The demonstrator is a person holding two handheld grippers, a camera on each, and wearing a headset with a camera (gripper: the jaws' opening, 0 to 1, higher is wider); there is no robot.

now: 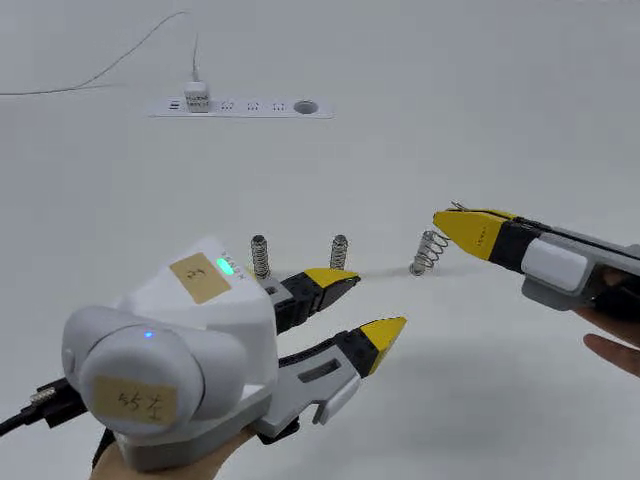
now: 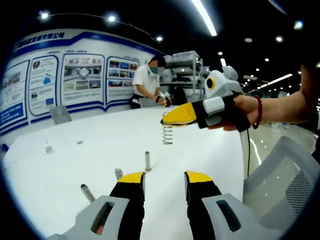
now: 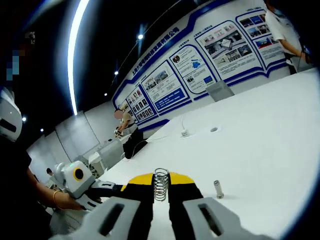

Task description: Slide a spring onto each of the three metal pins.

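My right gripper [image 1: 445,220] comes in from the right, shut on a small metal spring [image 1: 430,251] that hangs down-left from its yellow tips. The spring's low end is close by a short bare pin [image 1: 416,268]; whether they touch I cannot tell. Two more pins, each wearing a spring [image 1: 260,256] [image 1: 338,251], stand to the left. The right gripper view has the spring [image 3: 160,187] upright between the shut tips [image 3: 161,176] and the bare pin [image 3: 218,189] to its right. My left gripper [image 1: 360,302] [image 2: 165,177] is open and holds nothing, low and short of the pins.
A white power strip [image 1: 240,106] with a plugged charger and cable lies at the far side of the white table [image 1: 480,380]. A person's hand [image 1: 610,345] holds the right gripper. People work at benches in the background [image 2: 147,82].
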